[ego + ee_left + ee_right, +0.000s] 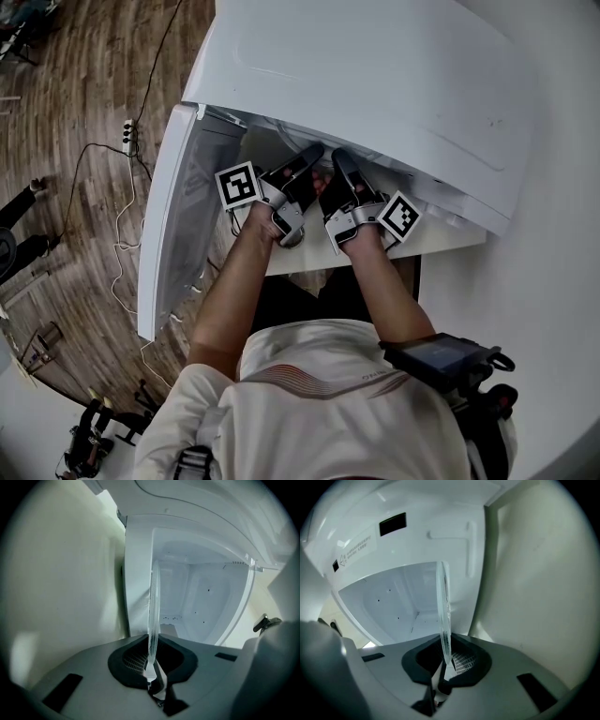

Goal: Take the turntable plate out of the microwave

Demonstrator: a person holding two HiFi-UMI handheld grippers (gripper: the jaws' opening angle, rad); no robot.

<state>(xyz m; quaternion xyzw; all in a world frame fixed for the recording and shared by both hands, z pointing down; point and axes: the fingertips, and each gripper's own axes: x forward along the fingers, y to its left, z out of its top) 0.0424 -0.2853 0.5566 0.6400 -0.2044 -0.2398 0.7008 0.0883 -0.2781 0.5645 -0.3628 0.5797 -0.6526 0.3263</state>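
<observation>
The white microwave (375, 75) stands with its door (173, 216) swung open to the left. Both grippers reach level into its cavity (206, 597). The clear glass turntable plate (153, 606) shows edge-on in the left gripper view, its rim pinched between the jaws of my left gripper (151, 665). The right gripper view shows the same plate (443, 606) edge-on, its rim clamped in my right gripper (446, 660). From the head view the left gripper (309, 155) and right gripper (339, 161) sit side by side under the microwave's top, which hides the plate.
The microwave rests on a white table (544, 281). Its open door stands close to my left arm. A power strip (129, 137) with cables lies on the wooden floor at the left. The cavity's walls close in round both grippers.
</observation>
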